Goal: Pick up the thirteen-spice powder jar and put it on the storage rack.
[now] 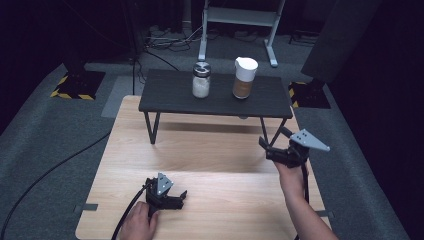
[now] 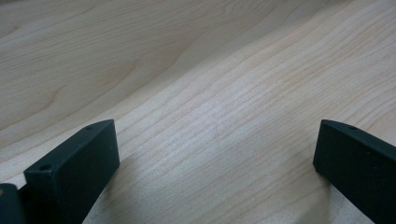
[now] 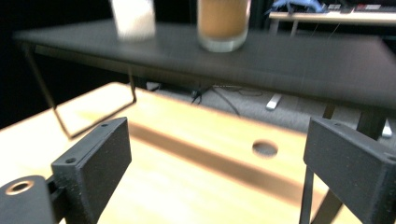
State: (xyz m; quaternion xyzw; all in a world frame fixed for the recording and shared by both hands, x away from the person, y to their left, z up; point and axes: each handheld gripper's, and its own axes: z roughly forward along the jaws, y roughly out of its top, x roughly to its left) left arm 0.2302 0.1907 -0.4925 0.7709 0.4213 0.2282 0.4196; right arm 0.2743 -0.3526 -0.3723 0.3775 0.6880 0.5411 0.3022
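Left claw (image 1: 181, 196) is rested on the table (image 1: 210, 150) near the front edge, left of centre, held by the left hand (image 1: 137, 223). Its jaws are spread wide; in the left gripper view only bare wood grain is seen between them, nothing gripped.

A low black shelf (image 1: 170, 95) is stood across the table's far edge on thin metal legs. On it, left to right: a jar (image 1: 201, 80) with white contents and a dark lid, near the shelf's middle; a cup (image 1: 244, 77) with brown contents and a white lid, just right of the jar, the two near but apart. Both are placed toward the shelf's far edge.

Right claw (image 1: 272, 138) is held raised by the right hand (image 1: 291, 176) near the table's right edge, just in front of the shelf's right legs, pointed toward the shelf. Jaws are wide apart and empty. In the right gripper view the cup (image 3: 223, 23) is seen ahead above the gap, the jar (image 3: 134, 18) to its left, both blurred.
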